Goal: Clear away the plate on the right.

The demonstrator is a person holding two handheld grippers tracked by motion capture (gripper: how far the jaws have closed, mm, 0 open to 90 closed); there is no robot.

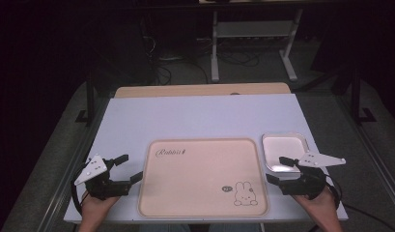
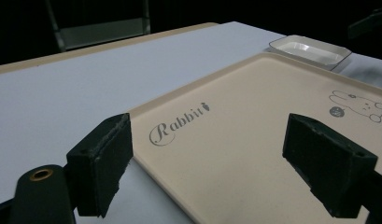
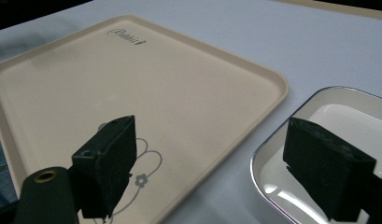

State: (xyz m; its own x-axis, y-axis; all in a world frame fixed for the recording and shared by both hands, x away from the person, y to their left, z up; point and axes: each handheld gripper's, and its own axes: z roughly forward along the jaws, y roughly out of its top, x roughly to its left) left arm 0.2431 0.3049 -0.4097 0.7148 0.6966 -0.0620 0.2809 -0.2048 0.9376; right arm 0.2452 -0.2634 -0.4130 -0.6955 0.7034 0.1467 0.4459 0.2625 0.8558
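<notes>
Beige tray [image 1: 203, 176] flat on the white table [image 1: 200, 116], near the front edge, between the two hands. Printed word "Rabbit" [image 1: 172, 152] near its far left corner, rabbit drawing [image 1: 246, 194] near its front right corner. Nothing lying on the tray.

Small white dish [image 1: 283, 152] just beside the tray's far right corner, on the table, shiny rim, nothing in it. Whether dish and tray touch: cannot tell.

Left gripper [image 1: 126, 168] held in the left hand [image 1: 95, 205] at the table's front left, just beside the tray's left edge, jaws wide apart with nothing between them. From the left gripper view, left gripper [image 2: 207, 161] looking across the tray [image 2: 272, 116] from its left side, one jaw over the bare table [image 2: 62, 93], the other over the tray; dish [image 2: 310, 50] far off past the tray's corner, printed word [image 2: 179, 125] just ahead.

Right gripper [image 1: 278, 169] held in the right hand [image 1: 317, 208] at the front right, at the dish's near edge, jaws spread wide and gripping nothing. From the right gripper view, right gripper [image 3: 209, 163] over the gap where tray [image 3: 132, 84] and dish [image 3: 328, 112] sit side by side, one jaw above the rabbit drawing [image 3: 142, 172], the other above the dish. Grey three-cornered plate on top of each tool.

Dark floor, cables and a white metal frame [image 1: 253, 43] beyond the table.
</notes>
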